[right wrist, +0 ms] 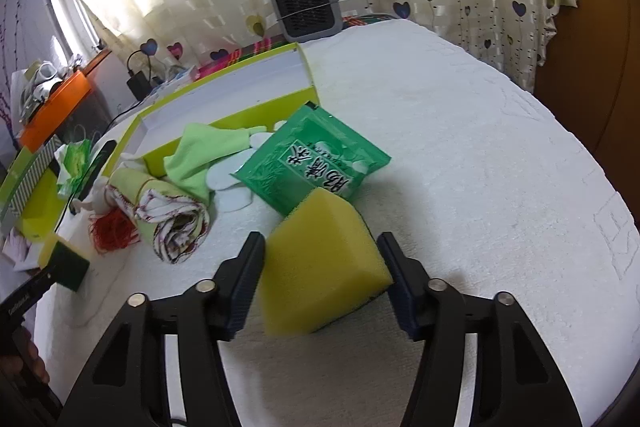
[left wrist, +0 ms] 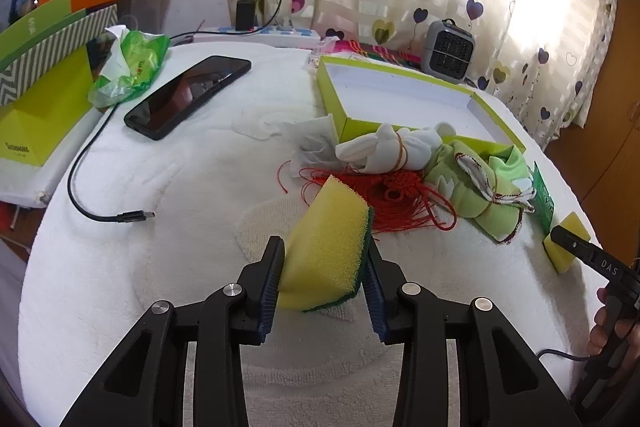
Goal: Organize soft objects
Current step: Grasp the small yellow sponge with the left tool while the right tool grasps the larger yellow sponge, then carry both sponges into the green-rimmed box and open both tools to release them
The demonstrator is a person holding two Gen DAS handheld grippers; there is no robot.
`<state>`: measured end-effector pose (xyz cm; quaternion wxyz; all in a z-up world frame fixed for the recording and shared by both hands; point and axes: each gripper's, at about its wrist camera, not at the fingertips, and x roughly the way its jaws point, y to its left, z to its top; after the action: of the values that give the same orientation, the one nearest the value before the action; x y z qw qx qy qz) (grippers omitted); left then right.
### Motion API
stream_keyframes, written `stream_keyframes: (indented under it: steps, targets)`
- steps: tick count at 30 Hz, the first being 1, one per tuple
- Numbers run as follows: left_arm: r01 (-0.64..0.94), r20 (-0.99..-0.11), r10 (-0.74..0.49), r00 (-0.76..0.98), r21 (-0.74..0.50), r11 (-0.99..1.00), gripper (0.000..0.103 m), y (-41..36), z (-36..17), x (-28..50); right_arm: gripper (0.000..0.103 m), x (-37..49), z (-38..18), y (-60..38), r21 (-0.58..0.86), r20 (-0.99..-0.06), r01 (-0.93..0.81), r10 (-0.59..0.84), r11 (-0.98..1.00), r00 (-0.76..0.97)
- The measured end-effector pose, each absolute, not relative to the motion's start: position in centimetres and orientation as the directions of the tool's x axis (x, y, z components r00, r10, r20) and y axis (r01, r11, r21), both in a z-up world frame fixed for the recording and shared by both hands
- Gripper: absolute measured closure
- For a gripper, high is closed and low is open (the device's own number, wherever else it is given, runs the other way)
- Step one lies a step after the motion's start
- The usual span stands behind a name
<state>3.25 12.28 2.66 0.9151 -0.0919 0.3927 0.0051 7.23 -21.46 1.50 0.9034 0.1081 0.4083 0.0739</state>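
Note:
My left gripper [left wrist: 325, 261] is shut on a yellow sponge with a green scouring side [left wrist: 326, 255], held just above the white towel. My right gripper [right wrist: 322, 267] is shut on a second yellow sponge [right wrist: 320, 267]; it shows at the right edge of the left wrist view [left wrist: 566, 247]. Ahead lie a white sock bundle [left wrist: 390, 147], a red tassel knot [left wrist: 396, 195], a green rolled cloth bundle [left wrist: 480, 187] [right wrist: 172, 203] and a green packet [right wrist: 316, 163]. An open lime-green box tray [left wrist: 400, 95] [right wrist: 224, 95] stands behind them.
A black phone [left wrist: 188, 97], a USB cable [left wrist: 120, 215], a green tissue pack [left wrist: 132, 67] and a lime box [left wrist: 44, 115] lie at the left. A power strip [left wrist: 256, 33] and a small grey heater [left wrist: 450, 51] [right wrist: 306, 7] stand by the curtain.

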Motion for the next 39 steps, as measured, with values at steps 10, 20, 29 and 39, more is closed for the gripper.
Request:
stream_keyframes:
  steps: [10,20,29,39]
  targets:
    - [-0.072,-0.701,-0.07,0.71,-0.171,0.983,0.069,11.7,3.6,2.7,0.057,6.6,1.8,-21.6,0.263,-0.708,-0.061,0.236,0.963,0.665]
    - [-0.054,-0.672,-0.092,0.734,-0.193,0.98,0.069,11.7,5.8,2.9,0.07,6.2,3.8,-22.1,0.252,-0.675,-0.078,0.233,0.965,0.7]
    - [-0.001,-0.649,-0.117,0.751,-0.179,0.984,0.069,10.9,7.9,4.8,0.07,6.9,6.3,-21.9,0.26,-0.63,-0.131,0.271,0.957,0.728]
    - [0.049,-0.651,-0.162,0.741,-0.188,0.981,0.068,9.7,8.9,9.6,0.07,12.4,7.4,-20.9,0.295,-0.63,-0.187,0.338,0.937,0.7]
